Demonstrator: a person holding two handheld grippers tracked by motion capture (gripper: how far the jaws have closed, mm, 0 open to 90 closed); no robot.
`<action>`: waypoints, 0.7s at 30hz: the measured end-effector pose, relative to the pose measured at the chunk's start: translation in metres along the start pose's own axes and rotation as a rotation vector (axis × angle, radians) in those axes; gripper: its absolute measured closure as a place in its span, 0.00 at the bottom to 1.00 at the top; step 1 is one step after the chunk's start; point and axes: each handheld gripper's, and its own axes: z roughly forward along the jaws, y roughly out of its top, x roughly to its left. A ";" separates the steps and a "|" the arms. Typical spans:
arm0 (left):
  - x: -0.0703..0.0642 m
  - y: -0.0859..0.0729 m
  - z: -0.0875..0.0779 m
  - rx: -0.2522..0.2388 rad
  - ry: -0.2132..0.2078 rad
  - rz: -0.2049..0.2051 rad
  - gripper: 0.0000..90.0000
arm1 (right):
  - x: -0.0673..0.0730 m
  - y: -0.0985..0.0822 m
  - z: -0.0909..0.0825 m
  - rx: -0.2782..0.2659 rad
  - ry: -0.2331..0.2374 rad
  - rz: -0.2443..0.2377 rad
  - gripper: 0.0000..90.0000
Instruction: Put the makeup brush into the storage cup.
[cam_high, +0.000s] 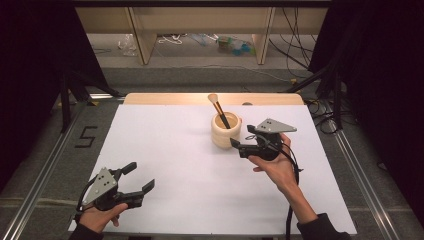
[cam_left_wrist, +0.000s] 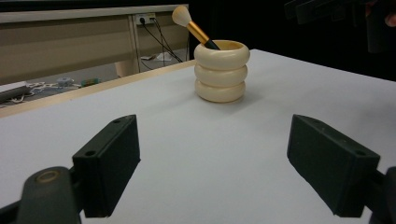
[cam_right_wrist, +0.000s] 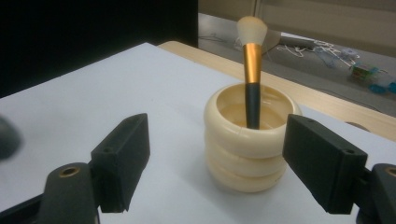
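2 grippers, both with fingers spread, empty. Right gripper (cam_high: 239, 145) just beside ribbed holder (cam_high: 226, 131), frame centre-right, brush (cam_high: 219, 109) standing inside. Step: approach. Next: align fingers around holder or brush handle, close. Left gripper (cam_high: 140, 180) idle, lower left of counter (cam_high: 175, 160).

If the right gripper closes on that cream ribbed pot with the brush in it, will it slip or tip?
The cream ribbed pot looks smooth and glossy, so flat fingers may slide; its grooves could help seat them. It sits squat and wide, so tipping seems unlikely. The gold-banded makeup brush leans loose against the rim and would probably rattle or shift.
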 end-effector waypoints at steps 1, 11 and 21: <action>0.000 0.000 0.000 0.000 0.000 0.000 0.19 | 0.001 -0.001 -0.001 0.003 0.000 0.001 0.27; 0.000 0.000 0.000 0.000 -0.002 0.004 0.19 | 0.011 -0.009 -0.009 0.017 0.026 -0.004 0.26; 0.000 0.000 0.000 0.001 0.000 0.001 0.19 | 0.021 -0.021 -0.014 0.045 0.047 -0.002 0.25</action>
